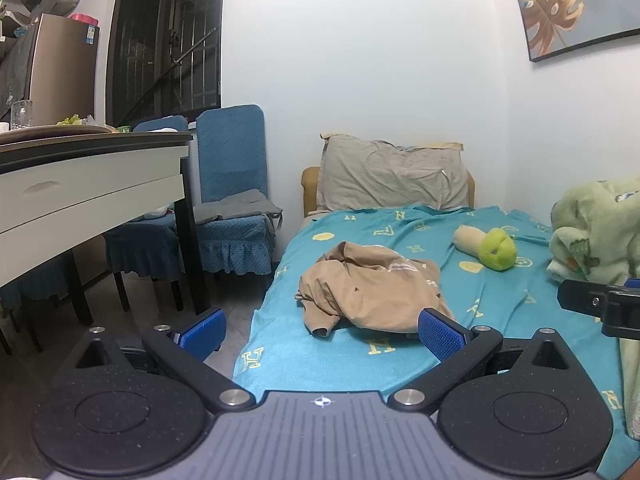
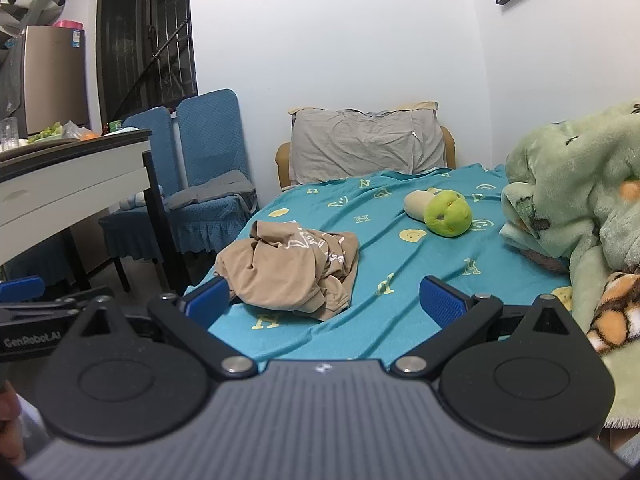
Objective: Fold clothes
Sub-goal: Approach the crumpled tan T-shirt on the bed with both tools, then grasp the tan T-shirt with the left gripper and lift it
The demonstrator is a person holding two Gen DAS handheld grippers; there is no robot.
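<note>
Both your tools, left [image 1: 322, 334] and right [image 2: 324, 300], gape empty short of the shirt [image 1: 370, 290] crumpled on the bed [image 1: 500, 300], so you risk pinching the sheet with it.

Pale wall [image 1: 360, 60], blue-covered chairs [image 1: 232, 184], white table [image 1: 92, 184], dark window [image 1: 168, 40].
</note>
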